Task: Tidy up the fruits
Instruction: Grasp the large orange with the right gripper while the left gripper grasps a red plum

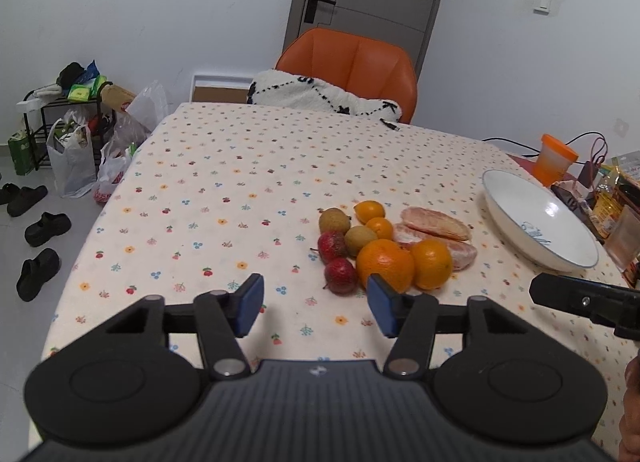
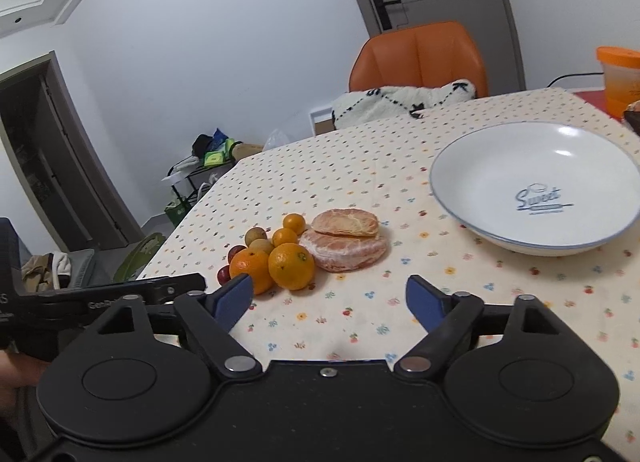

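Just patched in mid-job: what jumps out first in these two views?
A tight pile of fruit sits mid-table on the flowered cloth: oranges in front, peeled pomelo segments behind, small red and brown fruits to the left. To its right a white bowl stands empty. Both the left gripper and right gripper hang open, short of the fruit.

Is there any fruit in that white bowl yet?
No, the white bowl holds nothing but its printed lettering; the fruit pile sits on the tablecloth beside it.
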`<action>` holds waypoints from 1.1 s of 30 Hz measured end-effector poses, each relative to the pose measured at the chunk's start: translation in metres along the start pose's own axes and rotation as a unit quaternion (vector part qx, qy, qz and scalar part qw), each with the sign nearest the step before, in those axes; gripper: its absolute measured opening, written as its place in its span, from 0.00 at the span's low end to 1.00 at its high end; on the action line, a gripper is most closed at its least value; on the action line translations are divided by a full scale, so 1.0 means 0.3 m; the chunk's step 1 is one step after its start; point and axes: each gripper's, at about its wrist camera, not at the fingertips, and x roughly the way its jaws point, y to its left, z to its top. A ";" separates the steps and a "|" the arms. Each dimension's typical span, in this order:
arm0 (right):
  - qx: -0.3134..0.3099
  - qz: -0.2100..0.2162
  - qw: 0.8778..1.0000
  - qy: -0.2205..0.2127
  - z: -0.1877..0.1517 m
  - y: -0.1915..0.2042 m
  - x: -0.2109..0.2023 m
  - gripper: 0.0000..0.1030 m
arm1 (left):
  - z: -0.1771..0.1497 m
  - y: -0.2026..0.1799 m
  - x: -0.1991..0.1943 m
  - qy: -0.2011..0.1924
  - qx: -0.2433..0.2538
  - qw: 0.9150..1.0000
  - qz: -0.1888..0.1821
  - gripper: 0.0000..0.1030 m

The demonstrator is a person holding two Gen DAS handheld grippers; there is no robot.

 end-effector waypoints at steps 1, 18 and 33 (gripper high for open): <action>0.001 0.003 1.000 0.002 0.003 0.001 0.009 0.77 | 0.000 0.001 0.007 0.001 -0.001 1.000 -0.001 0.51; 0.003 0.038 0.999 0.031 0.039 0.016 0.138 0.76 | 0.013 -0.017 0.120 0.015 0.014 1.000 -0.004 0.37; 0.006 0.064 0.997 0.052 0.044 0.038 0.222 0.67 | 0.017 0.007 0.119 0.013 0.013 1.000 -0.012 0.21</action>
